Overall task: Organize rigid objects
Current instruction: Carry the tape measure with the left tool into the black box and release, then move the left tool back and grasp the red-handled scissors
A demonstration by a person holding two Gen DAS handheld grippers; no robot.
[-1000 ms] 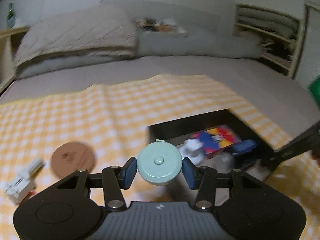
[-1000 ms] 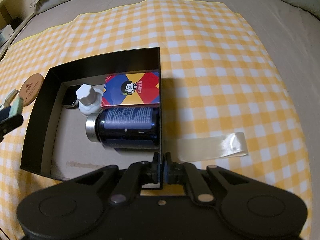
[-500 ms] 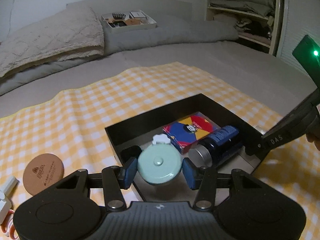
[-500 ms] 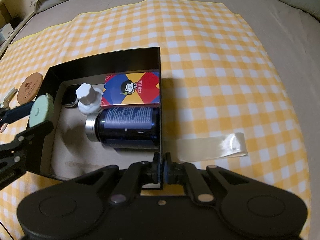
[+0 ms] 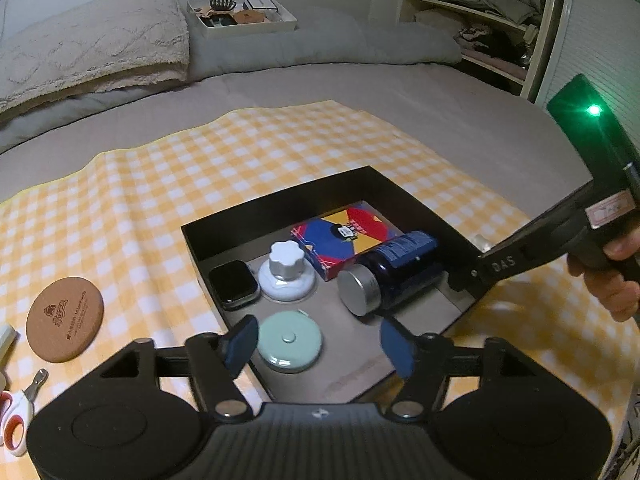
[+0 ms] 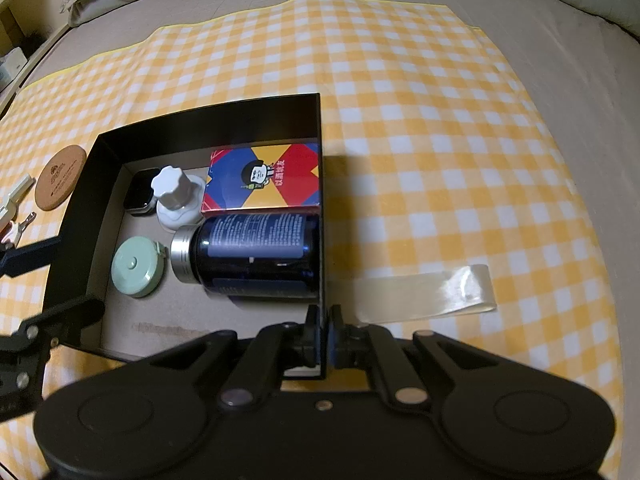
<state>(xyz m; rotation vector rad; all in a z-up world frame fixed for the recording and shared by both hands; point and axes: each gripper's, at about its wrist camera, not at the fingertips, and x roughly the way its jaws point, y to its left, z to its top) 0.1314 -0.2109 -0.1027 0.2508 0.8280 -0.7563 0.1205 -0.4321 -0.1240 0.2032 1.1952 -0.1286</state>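
A black box (image 5: 280,200) (image 6: 208,114) sits on the yellow checked cloth. Inside lie a mint-green round tape measure (image 5: 289,340) (image 6: 137,267), a dark blue bottle (image 5: 394,270) (image 6: 256,250), a colourful card box (image 5: 344,244) (image 6: 264,178), a white knob-topped jar (image 5: 286,274) (image 6: 176,196) and a black smartwatch (image 5: 233,282) (image 6: 140,196). My left gripper (image 5: 318,346) is open just above the tape measure, which rests loose on the box floor. My right gripper (image 6: 323,334) is shut on the box's right wall.
A cork coaster (image 5: 65,323) (image 6: 60,177), nail clippers (image 5: 34,384) and a red-and-white tool (image 5: 12,426) lie left of the box. A clear tape strip (image 6: 424,290) lies right of it. Pillows and a white tray (image 5: 240,16) sit at the bed's head.
My left gripper carried the tape measure over the box, lowered it, then opened and released it onto the box floor. The right gripper stayed shut on the box wall.
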